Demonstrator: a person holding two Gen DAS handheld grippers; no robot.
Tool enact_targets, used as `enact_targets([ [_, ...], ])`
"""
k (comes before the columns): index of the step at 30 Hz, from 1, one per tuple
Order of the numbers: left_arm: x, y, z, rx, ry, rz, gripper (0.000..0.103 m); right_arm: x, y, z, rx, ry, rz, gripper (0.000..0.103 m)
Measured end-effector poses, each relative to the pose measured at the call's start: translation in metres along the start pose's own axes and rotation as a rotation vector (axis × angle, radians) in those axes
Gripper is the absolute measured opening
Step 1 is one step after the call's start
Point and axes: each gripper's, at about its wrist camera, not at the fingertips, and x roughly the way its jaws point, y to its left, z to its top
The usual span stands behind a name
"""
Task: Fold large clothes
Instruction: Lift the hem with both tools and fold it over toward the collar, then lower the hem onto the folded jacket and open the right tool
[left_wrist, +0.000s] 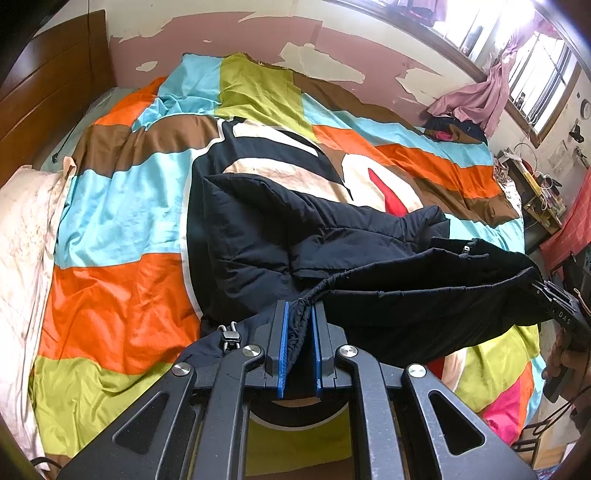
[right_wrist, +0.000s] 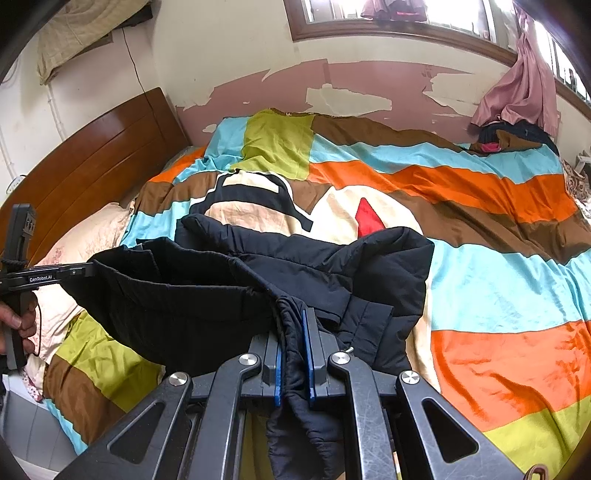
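Observation:
A large black padded jacket (left_wrist: 280, 236) lies partly on the bed, its near hem lifted and stretched between my two grippers. My left gripper (left_wrist: 298, 314) is shut on the gathered black hem, next to a drawcord toggle (left_wrist: 229, 338). My right gripper (right_wrist: 293, 321) is shut on the other end of the hem, with cloth hanging down between its blue pads (right_wrist: 306, 343). The jacket (right_wrist: 332, 266) also fills the middle of the right wrist view. Each gripper shows in the other's view: the right at the edge (left_wrist: 543, 286), the left at the far left (right_wrist: 90, 267).
A bedspread (left_wrist: 122, 295) with orange, blue, green and brown blocks covers the bed. A pale pillow (left_wrist: 26, 236) lies at the left edge. A wooden headboard (right_wrist: 92, 158) stands behind. A pink curtain (right_wrist: 524, 88) and dark clothes (right_wrist: 517, 136) are at the far corner.

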Motion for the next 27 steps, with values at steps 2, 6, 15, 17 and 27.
enact_targets([
  [2, 0.001, 0.000, 0.004, 0.006, -0.005, -0.001, 0.009, 0.001, 0.000, 0.003, -0.007, -0.001, -0.002, 0.009],
  [6, 0.008, 0.001, 0.016, 0.023, -0.013, 0.004, 0.009, 0.005, -0.001, 0.013, -0.025, -0.001, -0.010, 0.009],
  [15, 0.032, 0.011, 0.076, 0.045, -0.059, -0.008, 0.005, 0.033, -0.010, 0.048, -0.078, 0.011, -0.002, 0.009],
  [17, 0.054, 0.015, 0.088, 0.045, -0.018, -0.022, 0.005, 0.047, -0.014, 0.057, -0.087, 0.018, 0.009, 0.009],
  [27, 0.138, 0.040, 0.079, 0.028, 0.081, 0.045, 0.005, 0.176, -0.068, 0.072, -0.042, 0.148, -0.076, 0.006],
])
